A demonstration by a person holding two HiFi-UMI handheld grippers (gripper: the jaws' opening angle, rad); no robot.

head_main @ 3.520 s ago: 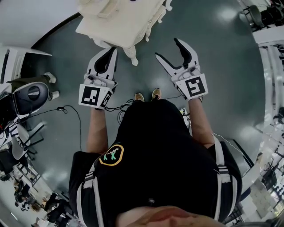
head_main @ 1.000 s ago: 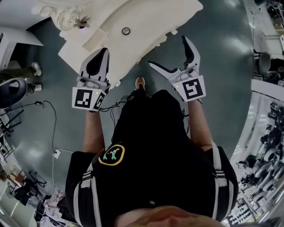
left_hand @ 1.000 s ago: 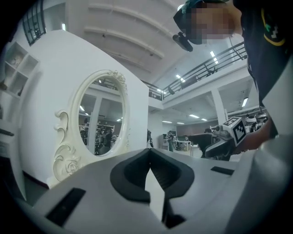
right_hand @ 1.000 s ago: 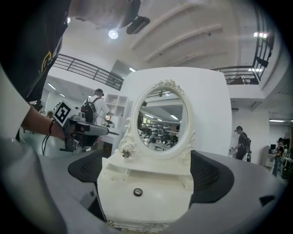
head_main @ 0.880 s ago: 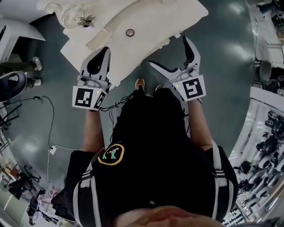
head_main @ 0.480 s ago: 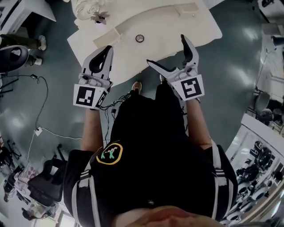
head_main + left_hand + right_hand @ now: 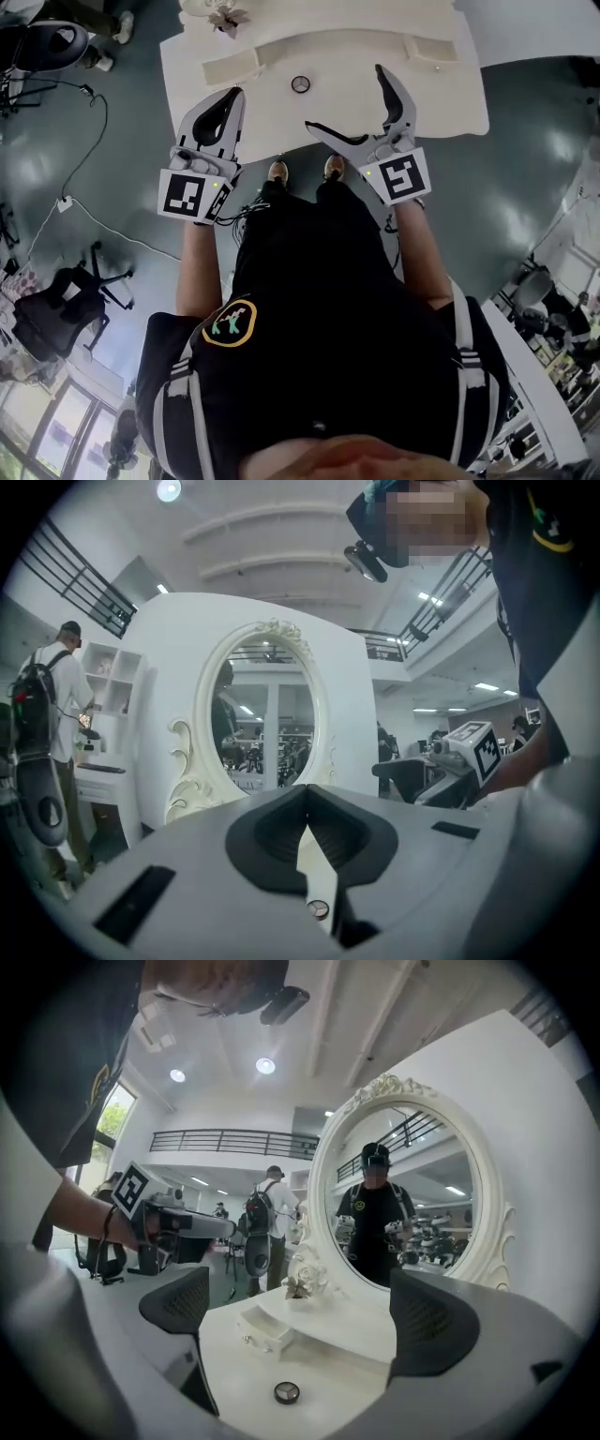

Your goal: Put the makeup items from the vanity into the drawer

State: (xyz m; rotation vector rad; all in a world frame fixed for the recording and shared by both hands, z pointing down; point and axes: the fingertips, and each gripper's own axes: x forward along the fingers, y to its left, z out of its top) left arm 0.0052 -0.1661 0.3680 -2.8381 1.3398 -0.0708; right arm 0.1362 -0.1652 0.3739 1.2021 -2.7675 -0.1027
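Note:
A small round black compact (image 7: pixel 300 84) lies on the white vanity top (image 7: pixel 450 98), and it also shows in the right gripper view as the compact (image 7: pixel 287 1392). Little drawer units (image 7: pixel 232 67) stand to either side at the back; one drawer unit (image 7: pixel 262 1328) sits left of the oval mirror (image 7: pixel 408 1208). My left gripper (image 7: pixel 231 97) hovers over the vanity's front left with its jaws shut and nothing held, its jaw tips (image 7: pixel 307 799) pressed together. My right gripper (image 7: pixel 345 98) stands open, empty, just short of the compact.
A white flower ornament (image 7: pixel 305 1279) stands by the mirror base. A person with a backpack (image 7: pixel 47 724) stands to the left of the vanity. On the floor at my left lie a cable (image 7: pixel 66 202) and an office chair (image 7: pixel 56 309).
The person has walked up to the vanity, which now sits squarely in front. Both grippers have come over its front edge. The left stays shut and the right stays open.

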